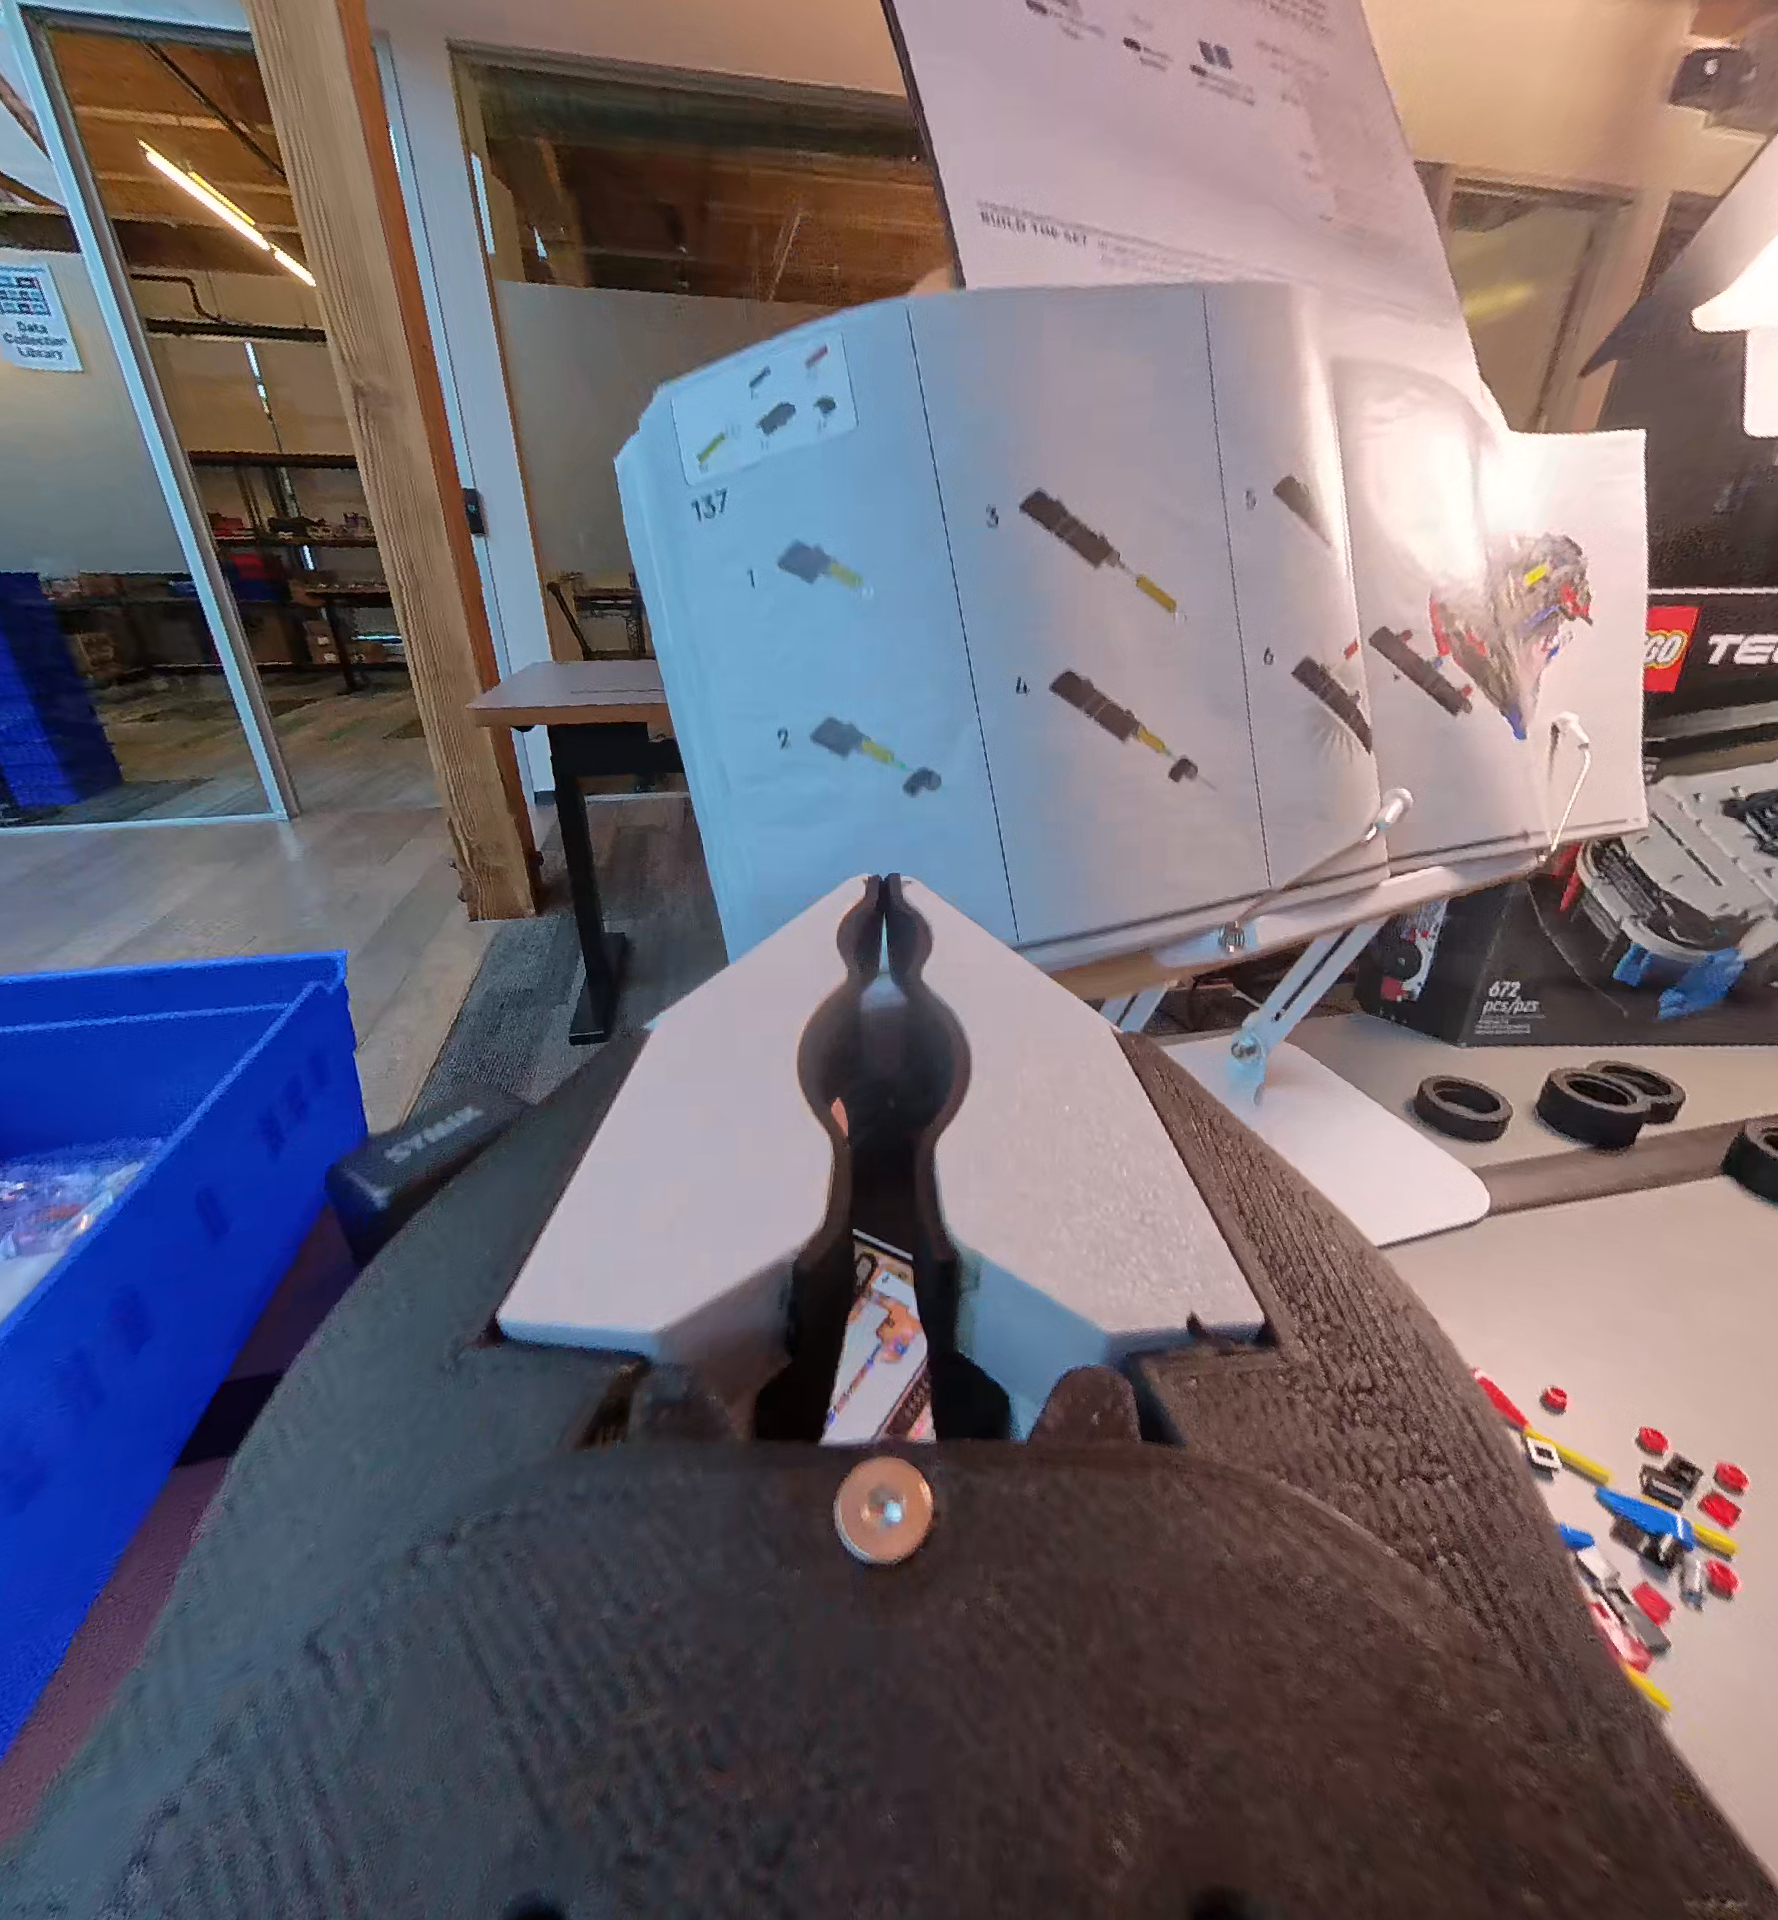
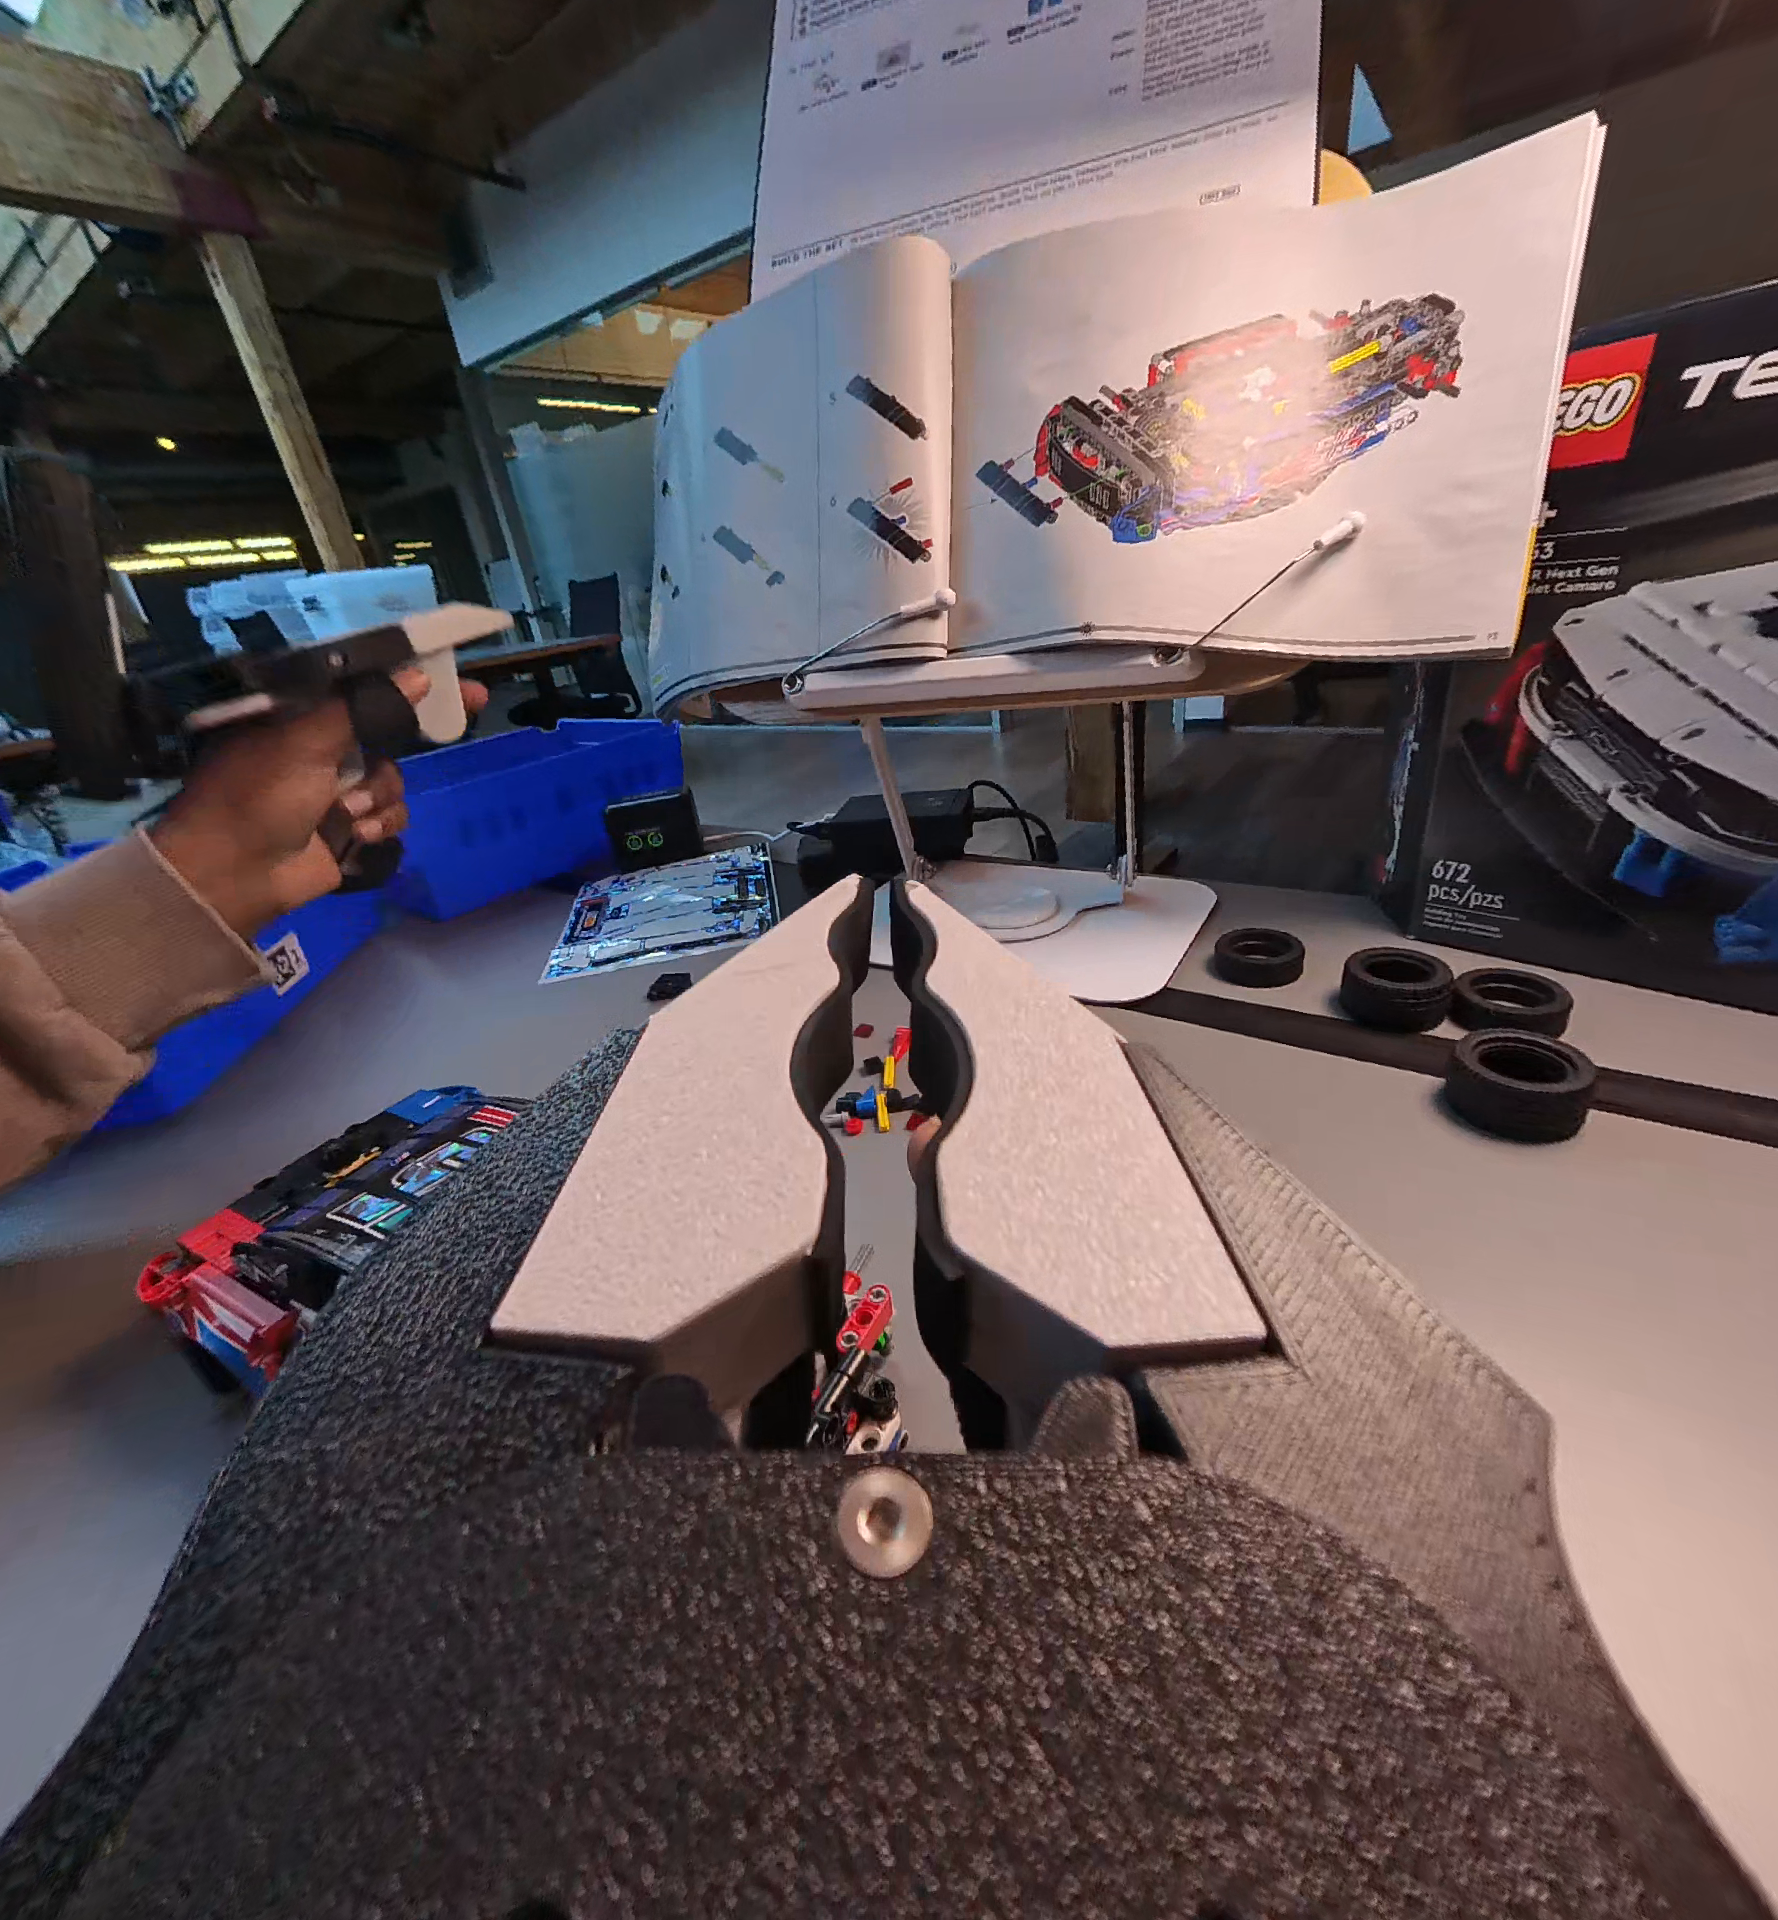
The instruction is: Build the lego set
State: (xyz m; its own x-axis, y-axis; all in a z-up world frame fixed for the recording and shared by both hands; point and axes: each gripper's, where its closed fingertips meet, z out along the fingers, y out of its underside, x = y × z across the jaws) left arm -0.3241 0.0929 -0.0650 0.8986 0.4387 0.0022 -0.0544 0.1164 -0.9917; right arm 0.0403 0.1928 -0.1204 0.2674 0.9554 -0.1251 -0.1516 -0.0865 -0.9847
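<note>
Here, the left gripper (image 1: pixel 885 883) is hovering pinched closed and empty, while the right gripper (image 2: pixel 882 883), slightly parted and empty, is facing the instruction booklet (image 2: pixel 1228 436) at 12 o'clock; matching loose pieces (image 2: pixel 874 1101) on the surface (image 2: pixel 1487 1351) first seems wise.

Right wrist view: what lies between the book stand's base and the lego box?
One black tyre on the table, beside the stand's base and left of the box; otherwise bare.

Your left gripper (image 1: pixel 885 885) is raised, fingertips touching and empty; your right gripper (image 2: pixel 883 889) points forward, fingertips narrowly parted.
</note>
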